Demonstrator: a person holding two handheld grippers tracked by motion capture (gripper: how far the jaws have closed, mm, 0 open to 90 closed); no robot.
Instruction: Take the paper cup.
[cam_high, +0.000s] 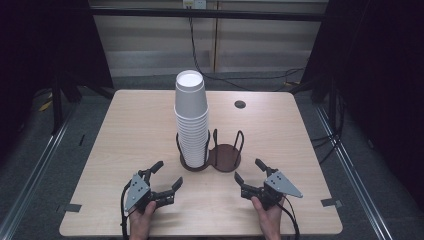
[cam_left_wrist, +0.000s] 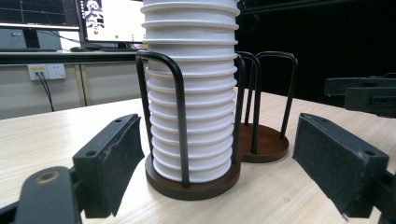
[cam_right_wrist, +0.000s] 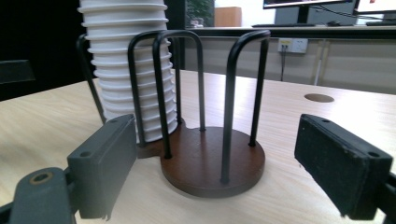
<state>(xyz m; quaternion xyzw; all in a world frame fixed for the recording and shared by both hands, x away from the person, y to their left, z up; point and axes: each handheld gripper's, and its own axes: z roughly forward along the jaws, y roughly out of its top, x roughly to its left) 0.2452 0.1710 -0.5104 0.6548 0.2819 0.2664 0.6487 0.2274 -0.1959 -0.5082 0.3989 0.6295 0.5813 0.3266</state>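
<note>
A: Start with the big picture. The wooden table (cam_high: 125, 150) takes up the middle of the high view, and dead centre on it stands your stack of white paper cups (cam_high: 190, 117), seated in the left ring of the two-ring cup holder (cam_high: 210, 155).

B: And the ring to its right?

A: Bare. In the right gripper view you see its brown base (cam_right_wrist: 212, 161) with the black wire hoops (cam_right_wrist: 231, 107) standing over it, nothing inside.

B: Where are my grippers?

A: Low in the frame, either side of the holder. Your left gripper (cam_high: 167, 176) sits at lower left, jaws spread wide and holding nothing; in the left gripper view the stack rises between the two pads (cam_left_wrist: 114, 156), well short of touching them. Your right gripper (cam_high: 250, 172) at lower right is likewise spread and empty, aimed at the vacant ring.

B: What could go wrong from here?

A: I'd judge the stack is tall and top-heavy. Pinch it low and the hoops block your pads; catch a hoop and you drag the whole holder. Squeeze hard and you crush the thin walls. Lift one cup and several nested ones may come along or topple.
</note>
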